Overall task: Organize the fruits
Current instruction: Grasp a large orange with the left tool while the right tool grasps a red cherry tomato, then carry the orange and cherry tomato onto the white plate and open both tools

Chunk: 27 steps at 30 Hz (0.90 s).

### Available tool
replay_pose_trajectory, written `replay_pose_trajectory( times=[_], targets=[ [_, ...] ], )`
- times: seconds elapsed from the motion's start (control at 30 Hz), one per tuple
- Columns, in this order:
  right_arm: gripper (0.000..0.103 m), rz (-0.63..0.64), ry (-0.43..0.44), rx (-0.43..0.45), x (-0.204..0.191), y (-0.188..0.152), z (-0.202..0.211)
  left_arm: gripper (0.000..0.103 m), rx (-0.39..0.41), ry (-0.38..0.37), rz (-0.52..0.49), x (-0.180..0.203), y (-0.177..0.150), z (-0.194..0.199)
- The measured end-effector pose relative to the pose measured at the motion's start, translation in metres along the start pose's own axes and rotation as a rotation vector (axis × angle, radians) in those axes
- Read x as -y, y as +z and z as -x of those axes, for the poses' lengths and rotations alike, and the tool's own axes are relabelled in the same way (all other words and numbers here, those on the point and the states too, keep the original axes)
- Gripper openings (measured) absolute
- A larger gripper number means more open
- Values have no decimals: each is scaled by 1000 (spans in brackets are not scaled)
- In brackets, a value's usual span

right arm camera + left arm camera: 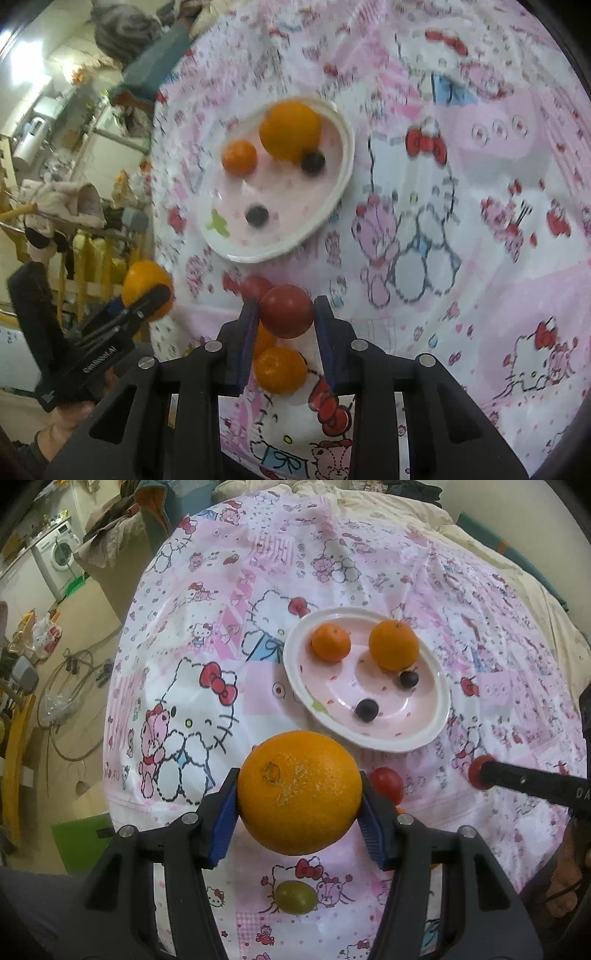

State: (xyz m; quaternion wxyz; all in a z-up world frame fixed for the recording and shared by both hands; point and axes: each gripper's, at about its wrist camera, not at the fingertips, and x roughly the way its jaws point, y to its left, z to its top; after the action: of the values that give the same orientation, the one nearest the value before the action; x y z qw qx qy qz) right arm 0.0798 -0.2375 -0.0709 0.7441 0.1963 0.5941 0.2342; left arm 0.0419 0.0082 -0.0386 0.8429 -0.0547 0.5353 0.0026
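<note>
My left gripper is shut on a large orange, held above the pink cartoon-print cloth. Just beyond it sits a white oval plate holding two smaller oranges and two dark grapes. My right gripper is shut on a red tomato, lifted off the cloth, with the plate farther ahead. In the left wrist view that gripper comes in from the right as a black finger with the tomato at its tip. The left gripper shows at the left edge.
A second red tomato and two small oranges lie on the cloth under my right gripper. A green grape lies near me. The cloth drops off at the left to a floor with cables, a green box and a washing machine.
</note>
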Motion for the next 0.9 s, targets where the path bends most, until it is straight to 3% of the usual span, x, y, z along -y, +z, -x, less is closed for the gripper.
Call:
replay_pose_trajectory(
  times=[0.3,0.57,0.9],
  targets=[
    [32,36,43,168,-7,29,41,54,31,-13,-22,6,38,8],
    [32,15,31,189,7,59,42,54,43,19,-82,12,73,-2],
    [32,17,9,135,15,82,16,54,18,45,-97,12,93,-37]
  ],
)
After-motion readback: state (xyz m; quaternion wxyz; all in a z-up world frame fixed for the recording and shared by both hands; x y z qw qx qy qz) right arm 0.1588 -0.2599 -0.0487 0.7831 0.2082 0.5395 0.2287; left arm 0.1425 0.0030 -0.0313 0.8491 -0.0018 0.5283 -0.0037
